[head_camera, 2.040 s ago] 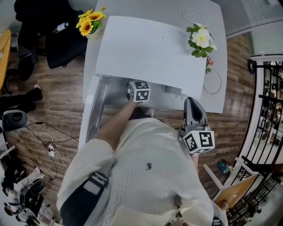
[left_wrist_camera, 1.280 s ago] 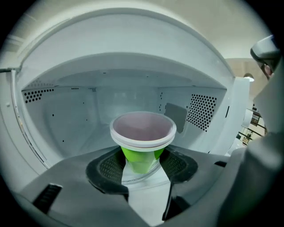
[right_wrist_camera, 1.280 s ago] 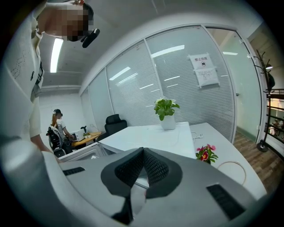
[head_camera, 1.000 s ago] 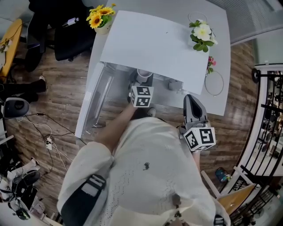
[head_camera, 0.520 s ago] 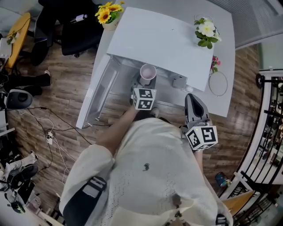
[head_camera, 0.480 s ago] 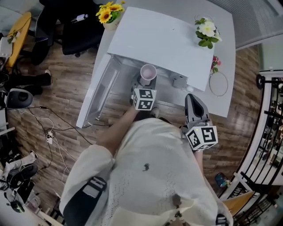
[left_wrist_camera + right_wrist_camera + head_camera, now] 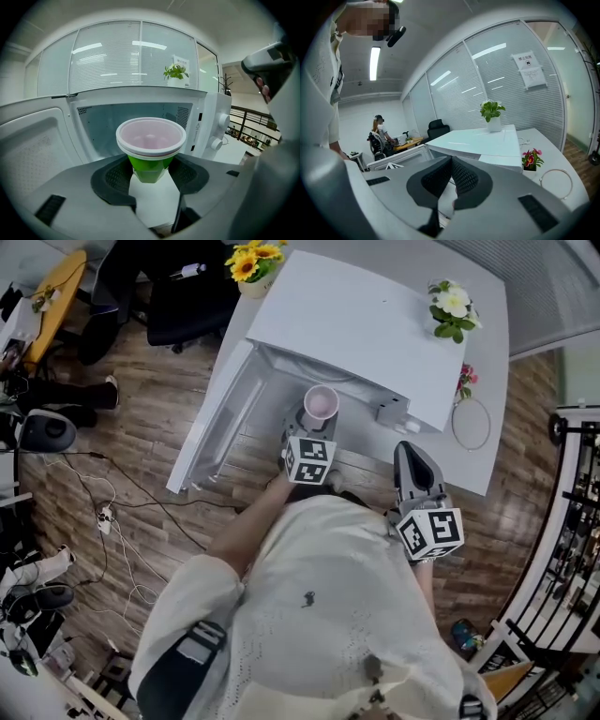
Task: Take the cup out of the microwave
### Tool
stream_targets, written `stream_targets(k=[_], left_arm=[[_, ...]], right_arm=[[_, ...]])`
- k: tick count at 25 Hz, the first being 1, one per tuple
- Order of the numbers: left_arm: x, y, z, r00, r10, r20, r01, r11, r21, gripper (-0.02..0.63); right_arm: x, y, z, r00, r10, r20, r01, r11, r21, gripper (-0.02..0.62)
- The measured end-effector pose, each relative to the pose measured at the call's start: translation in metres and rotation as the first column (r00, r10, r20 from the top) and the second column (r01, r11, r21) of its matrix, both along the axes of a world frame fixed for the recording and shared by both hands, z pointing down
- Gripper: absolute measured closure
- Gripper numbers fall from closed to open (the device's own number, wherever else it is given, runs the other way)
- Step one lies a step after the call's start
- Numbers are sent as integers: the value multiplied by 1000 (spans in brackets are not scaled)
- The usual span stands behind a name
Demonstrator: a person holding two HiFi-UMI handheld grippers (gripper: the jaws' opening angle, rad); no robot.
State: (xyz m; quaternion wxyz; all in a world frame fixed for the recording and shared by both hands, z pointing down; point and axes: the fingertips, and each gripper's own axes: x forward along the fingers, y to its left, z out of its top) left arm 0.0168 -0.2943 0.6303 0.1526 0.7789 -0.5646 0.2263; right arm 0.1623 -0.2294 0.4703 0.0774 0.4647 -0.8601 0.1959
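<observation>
The cup [image 7: 151,140], green with a pale pink rim, is sitting between the jaws of the left gripper [image 7: 315,423]. The jaws are standing wide and pressing on its green lower part from both sides. The cup is hanging just outside the open front of the microwave [image 7: 361,324], whose door [image 7: 217,427] is swinging out to the left. Further right, the right gripper [image 7: 450,177] is holding nothing, its jaws lying closed together. A pot of white flowers [image 7: 454,306] is standing by the microwave's far right corner.
</observation>
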Motion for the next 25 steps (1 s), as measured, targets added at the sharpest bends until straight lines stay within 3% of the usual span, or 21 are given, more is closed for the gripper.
stream_targets(k=[9,15,25], left_arm=[[-4,38,-15,1000,15,-9,-15,1000,13,347],[-7,59,-26,999,-18,-28,19,1000,21,347],[9,94,-56,996,-1,-94,6,999,46,347]], right_arm=[[-14,18,3,998,-63,6,63,998,4,588],[-20,34,7,994,-113,5,113,994,3,588],[-4,58,12,993,-121,14,121,993,2,588]])
